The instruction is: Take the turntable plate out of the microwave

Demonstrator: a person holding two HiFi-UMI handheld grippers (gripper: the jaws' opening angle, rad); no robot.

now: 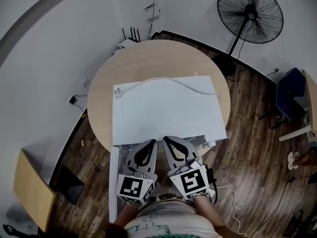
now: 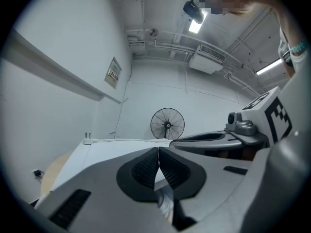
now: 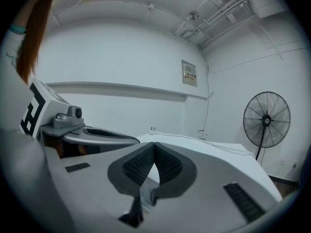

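Round wooden worktop [image 1: 148, 58] carries the white microwave [image 1: 168, 110]; a fan [image 1: 250, 14] stands on plank floor [image 1: 247, 148]. Left hand-held gripper [image 1: 150, 143] and right hand-held gripper [image 1: 167, 140] are closed, empty.

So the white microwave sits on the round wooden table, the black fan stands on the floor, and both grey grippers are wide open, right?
Not quite: the grey left gripper and right gripper are both shut, with nothing between their jaws, as each gripper view shows. The white microwave does sit on the round wooden table, and the black fan stands on the floor.
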